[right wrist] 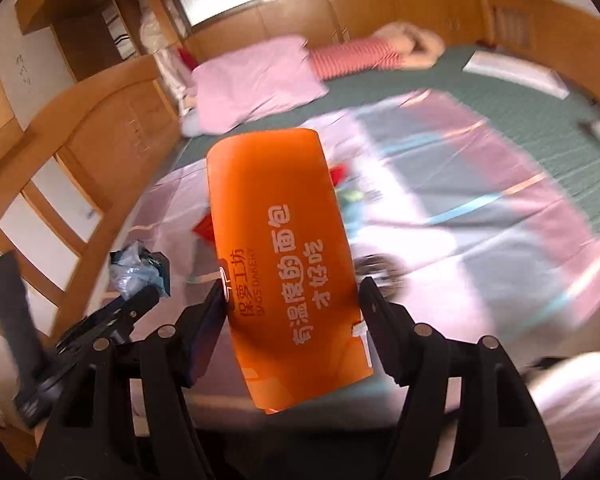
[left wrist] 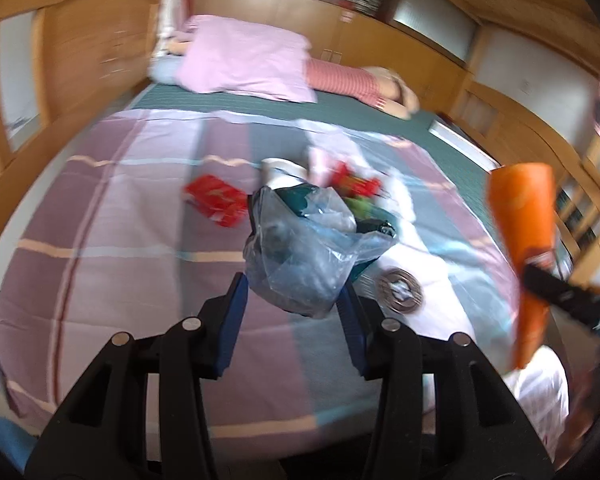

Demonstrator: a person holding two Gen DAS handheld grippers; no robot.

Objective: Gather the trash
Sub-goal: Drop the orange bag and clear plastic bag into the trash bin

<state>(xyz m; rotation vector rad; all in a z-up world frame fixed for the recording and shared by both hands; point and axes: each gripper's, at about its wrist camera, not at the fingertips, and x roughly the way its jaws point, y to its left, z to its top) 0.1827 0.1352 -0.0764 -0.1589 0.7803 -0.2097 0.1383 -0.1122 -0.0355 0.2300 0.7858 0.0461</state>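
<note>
My left gripper point(left wrist: 294, 288) is shut on a clear plastic bag point(left wrist: 300, 248) with dark contents, which hangs above the bed. In the right wrist view the same left gripper point(right wrist: 148, 280) shows at the left with the crumpled bag point(right wrist: 134, 268) bunched at its tips. My right gripper point(right wrist: 292, 284) is shut on an orange bakery package point(right wrist: 280, 248) with white lettering, held up in the air. From the left wrist view that orange package point(left wrist: 524, 216) stands at the right edge. Loose trash lies on the sheet: a red wrapper point(left wrist: 216, 200), red and green wrappers point(left wrist: 352, 188) and a round disc point(left wrist: 400, 294).
A plaid pink and grey sheet point(left wrist: 120, 240) covers the near part of the bed, over a green mat point(left wrist: 260, 104). A pink pillow point(left wrist: 244, 56) and a striped plush doll point(left wrist: 348, 80) lie at the far end. Wooden cabinets point(right wrist: 112, 128) surround the bed.
</note>
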